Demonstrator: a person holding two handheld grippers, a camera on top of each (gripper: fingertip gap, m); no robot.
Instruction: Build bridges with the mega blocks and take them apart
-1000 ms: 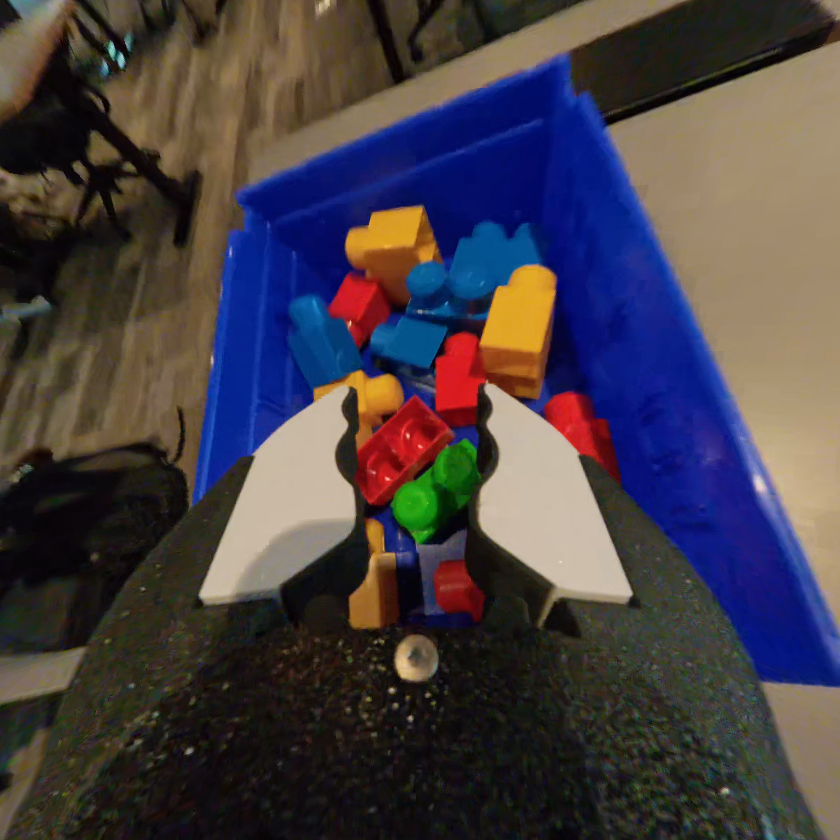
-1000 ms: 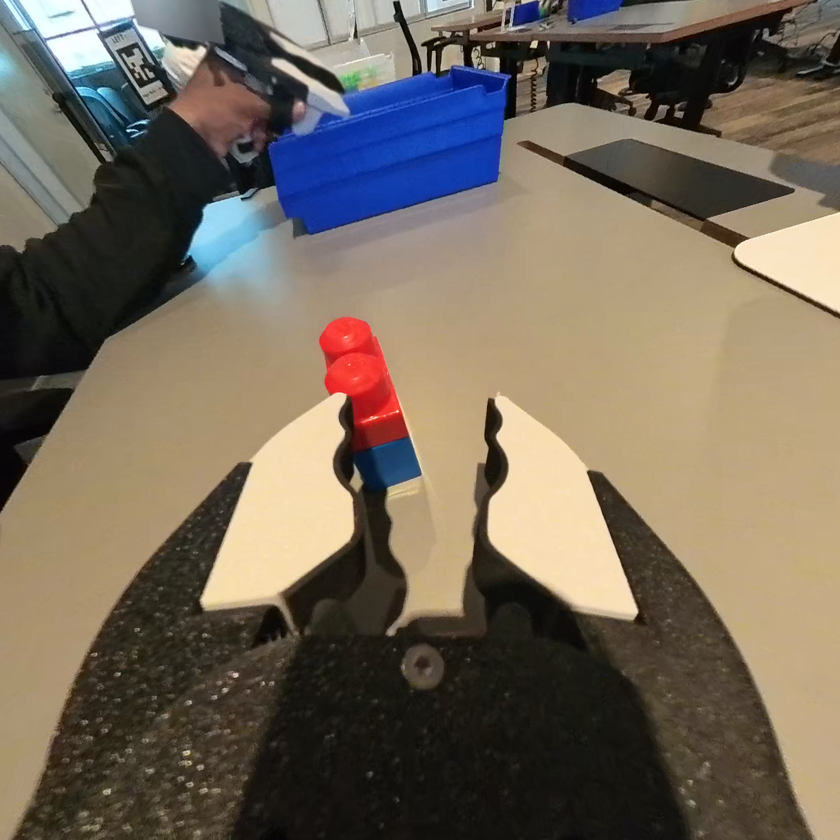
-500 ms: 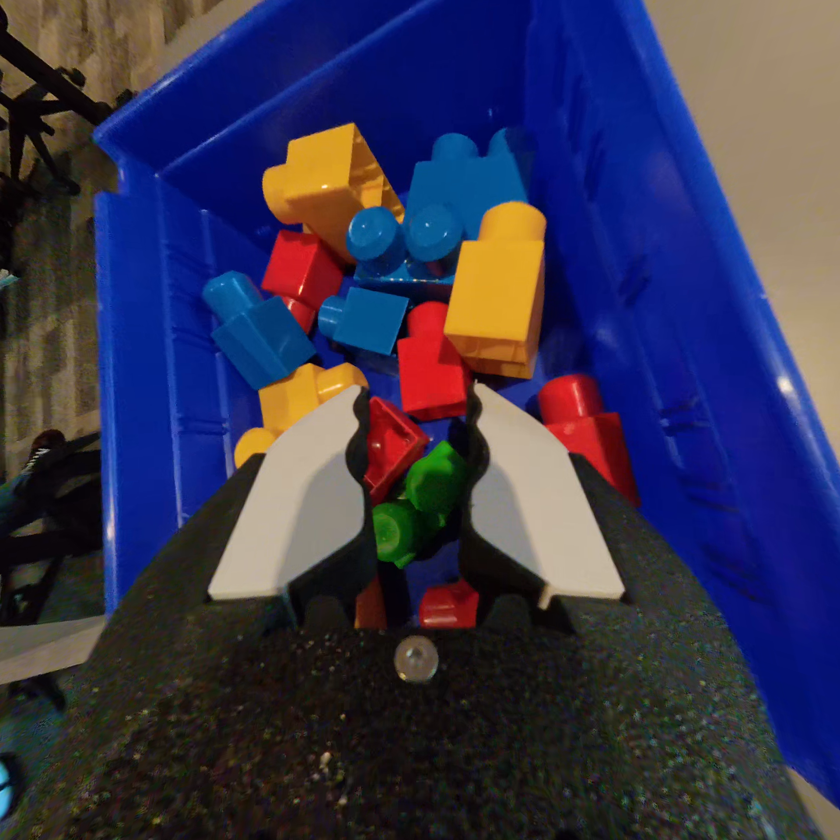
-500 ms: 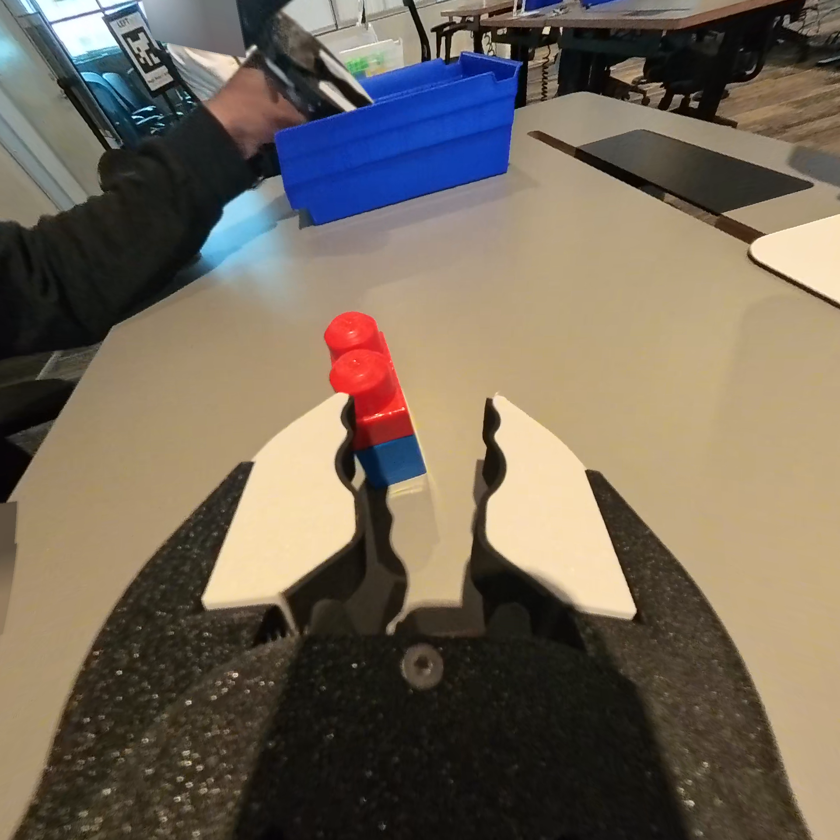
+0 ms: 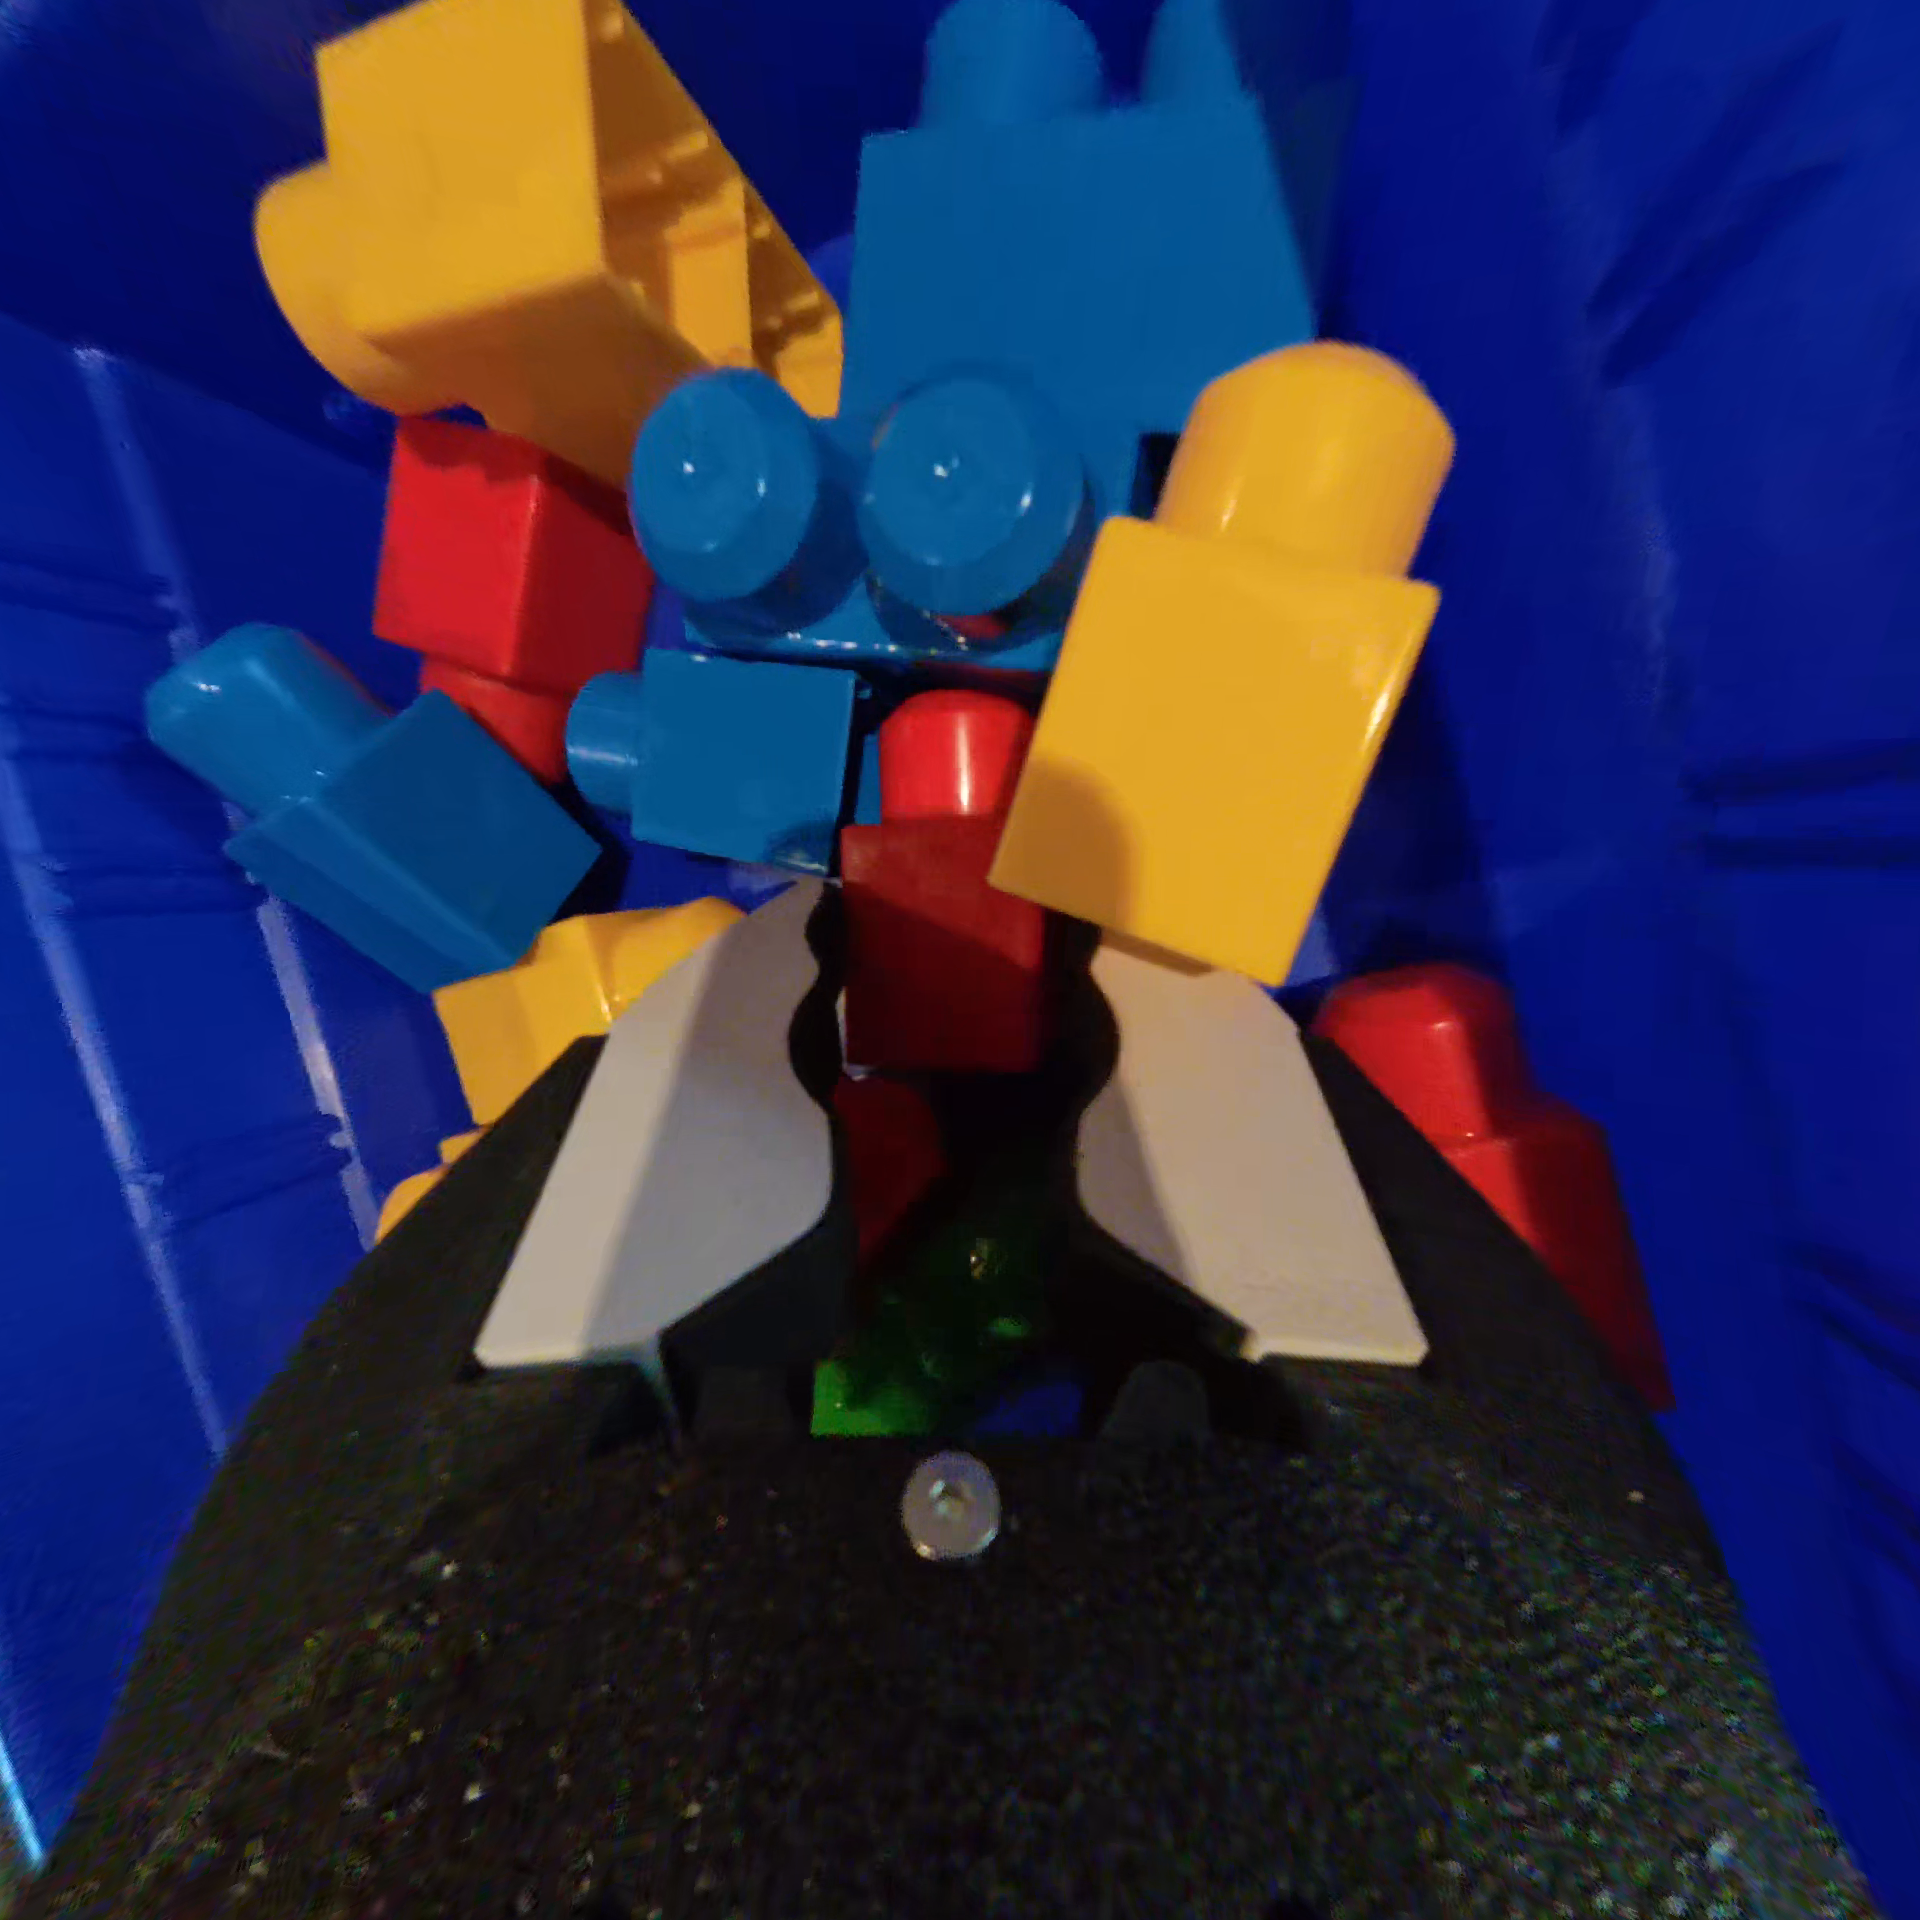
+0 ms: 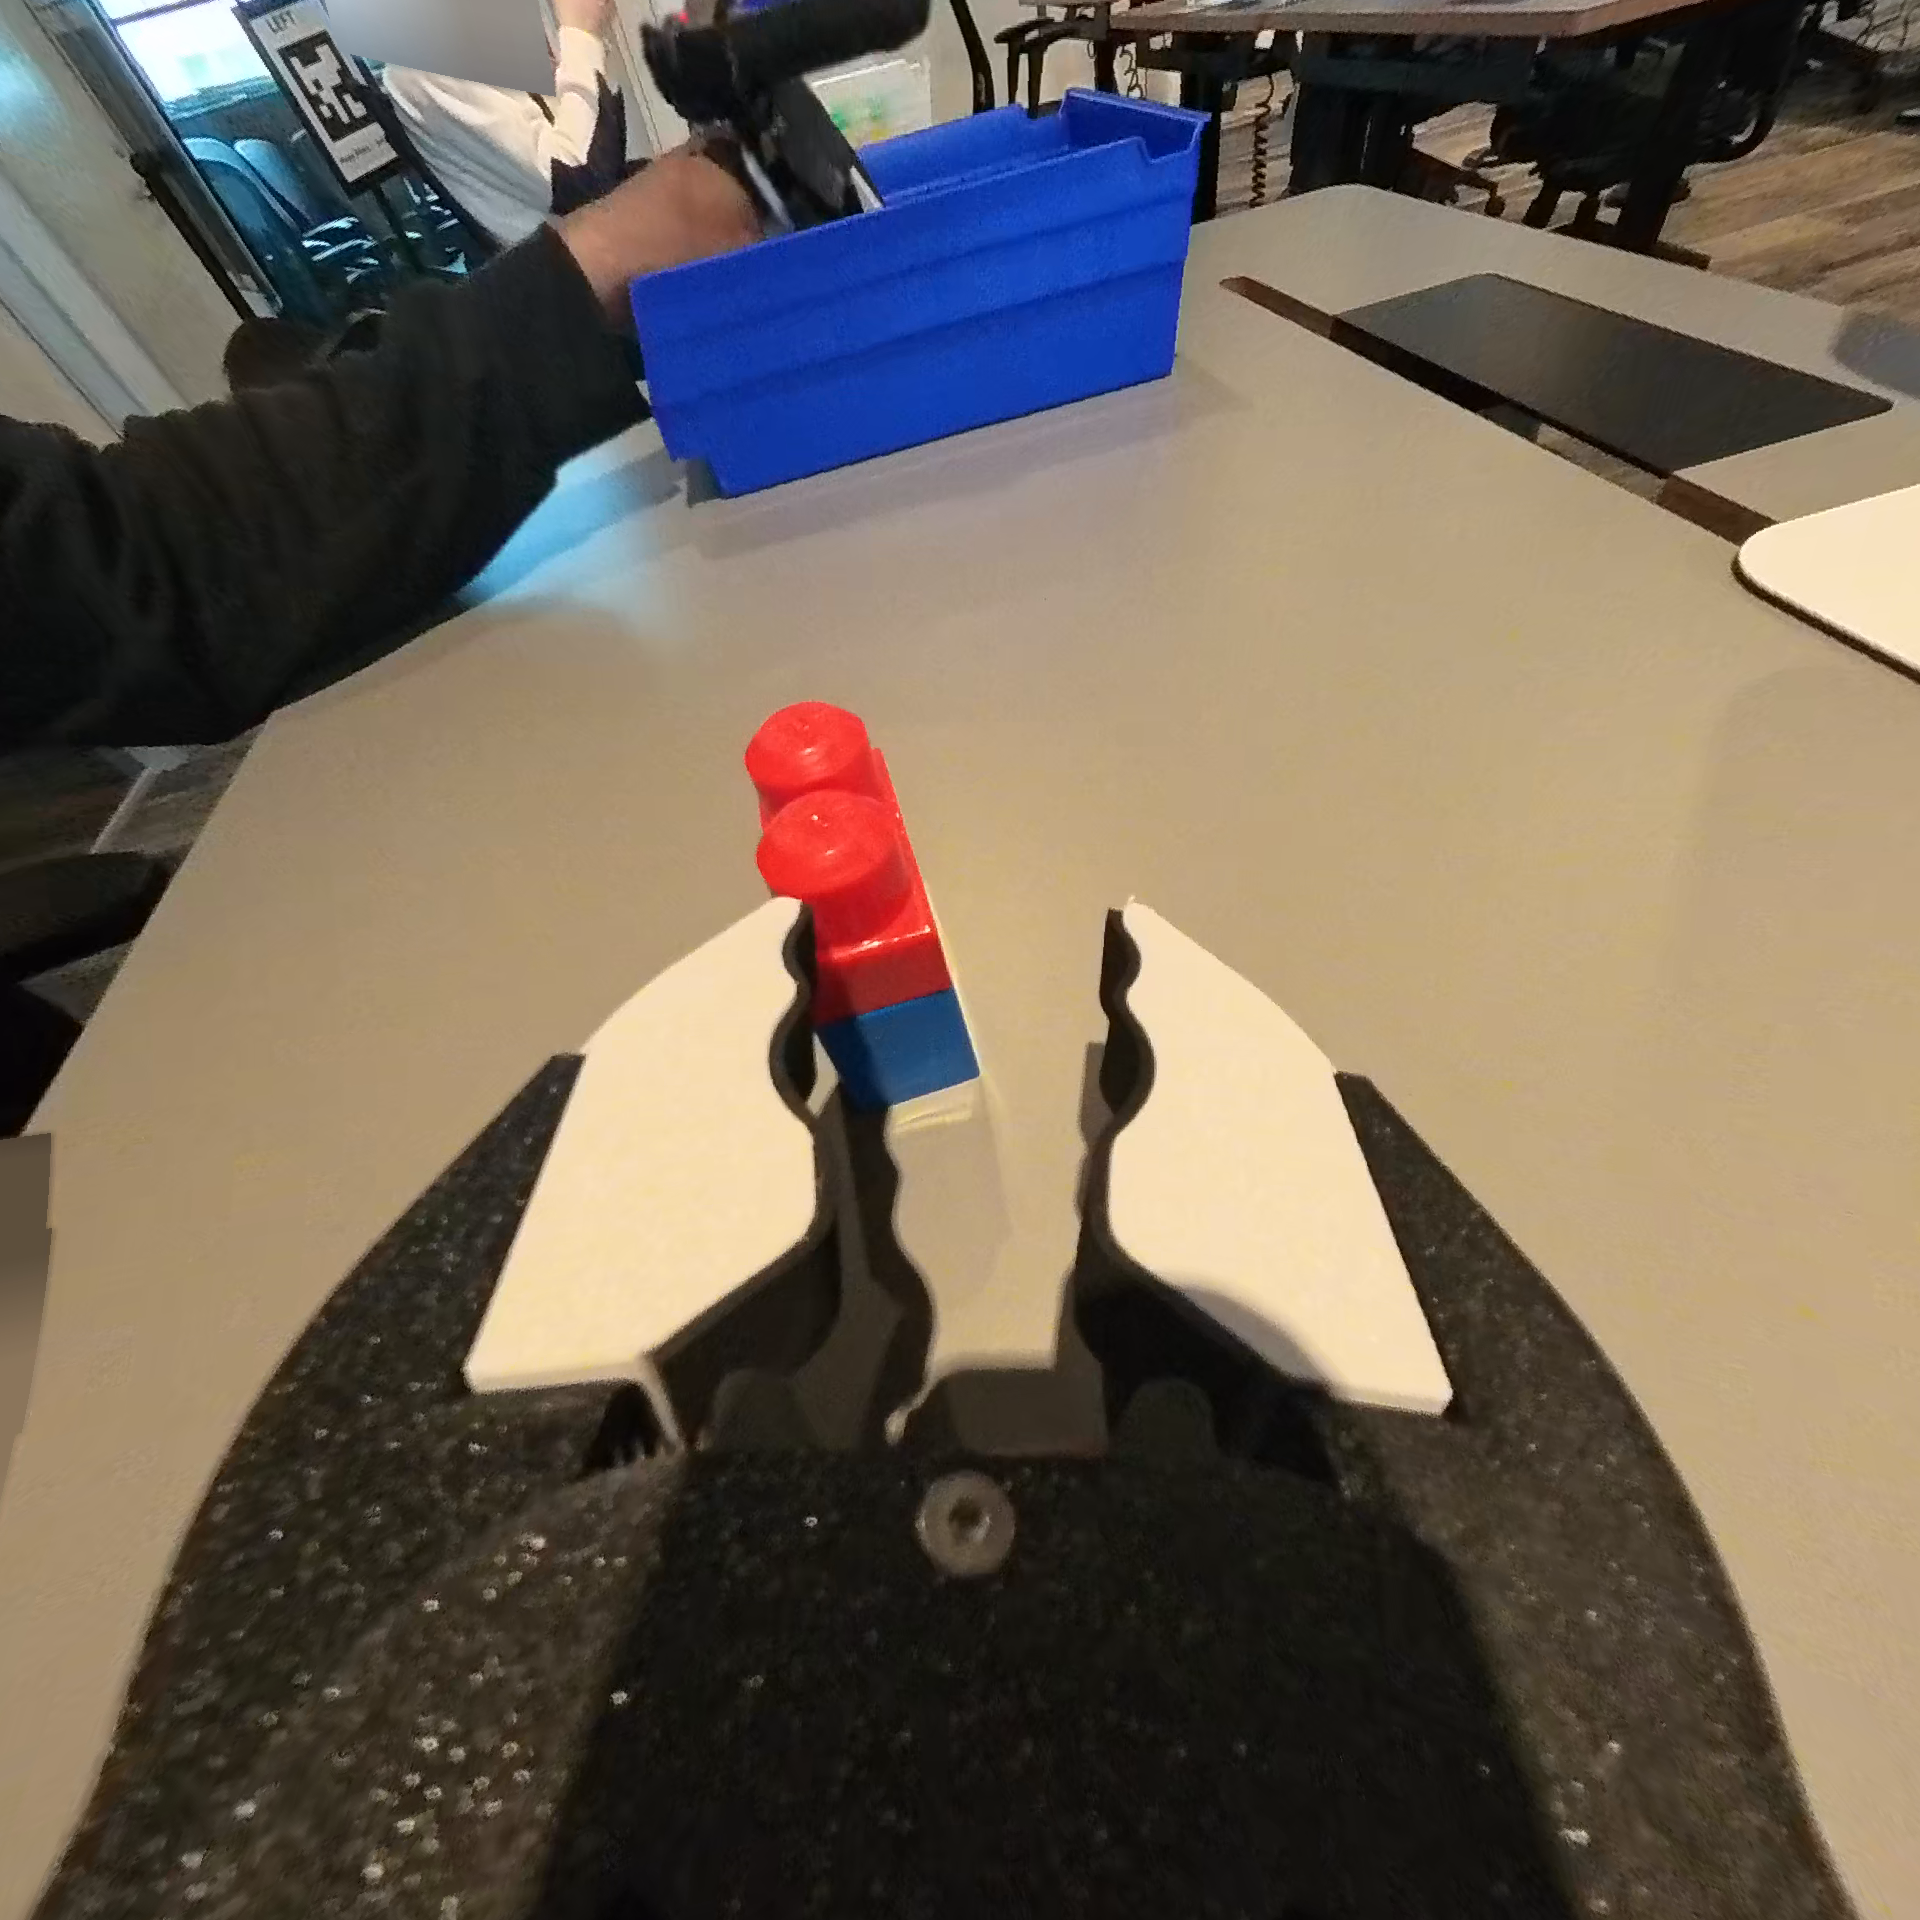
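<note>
In the left wrist view my left gripper [image 5: 945, 925] is deep inside the blue bin [image 5: 1662, 520], open, with its jaws on either side of a red block [image 5: 940, 956] and thin dark gaps at both of its sides. Yellow [image 5: 1216, 748], blue [image 5: 862, 520] and other red blocks [image 5: 1475, 1132] are piled ahead, and a green block [image 5: 935, 1340] lies under the fingers. In the right wrist view my right gripper [image 6: 951, 914] is open and empty, low over the grey table [image 6: 1351, 831]. A two-stud red block [image 6: 862, 914] stacked on a blue block [image 6: 904, 1049] stands by its left fingertip.
The blue bin [image 6: 914, 343] stands at the table's far side with the left gripper [image 6: 790, 135] reaching into it. A black-sleeved arm [image 6: 260, 540] crosses the left. A black mat [image 6: 1600, 364] and a white board [image 6: 1849, 582] lie at the right. My right fingertips sit around 50 centimeters from my left ones.
My left gripper has dropped from above the bin deep into it, past the green block, and its jaws have narrowed around a red block. My right gripper has hardly moved.
</note>
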